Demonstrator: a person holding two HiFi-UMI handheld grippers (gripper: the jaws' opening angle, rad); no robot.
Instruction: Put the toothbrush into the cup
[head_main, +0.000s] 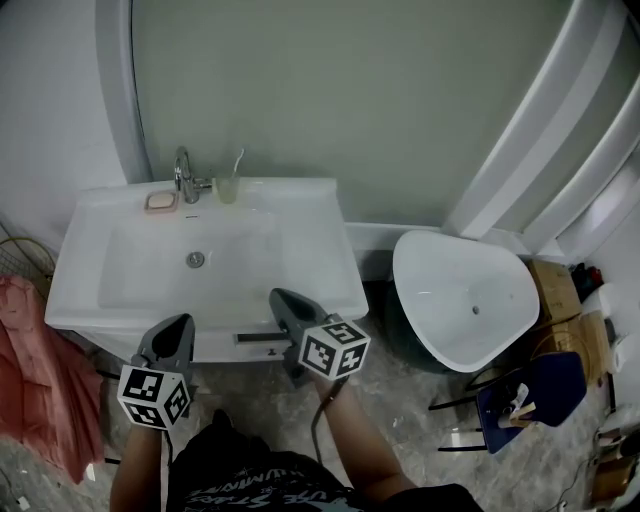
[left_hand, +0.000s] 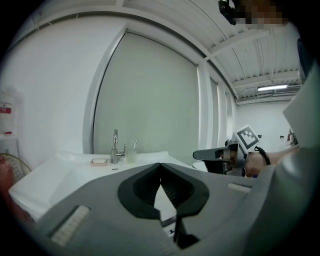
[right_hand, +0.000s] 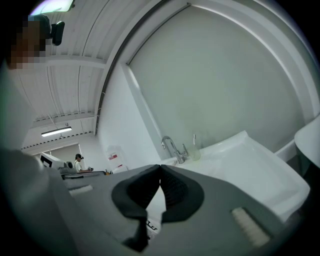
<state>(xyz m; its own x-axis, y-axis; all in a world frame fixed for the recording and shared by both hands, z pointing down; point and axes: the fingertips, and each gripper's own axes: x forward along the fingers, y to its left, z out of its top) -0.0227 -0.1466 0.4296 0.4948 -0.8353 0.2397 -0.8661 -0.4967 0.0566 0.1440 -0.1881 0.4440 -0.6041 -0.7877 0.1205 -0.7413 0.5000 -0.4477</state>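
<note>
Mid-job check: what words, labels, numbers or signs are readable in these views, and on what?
Nothing reads clearly.
Shirt print: white lettering, too blurred to read.
Wall sign: red and white, too small to read.
Cabinet front print: dark, too small to read.
Marker cubes: square code patterns only, no letters.

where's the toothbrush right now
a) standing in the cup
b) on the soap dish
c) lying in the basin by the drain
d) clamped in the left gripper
a: the toothbrush stands upright in the cup on the back ledge of the sink, just right of the faucet.
</note>
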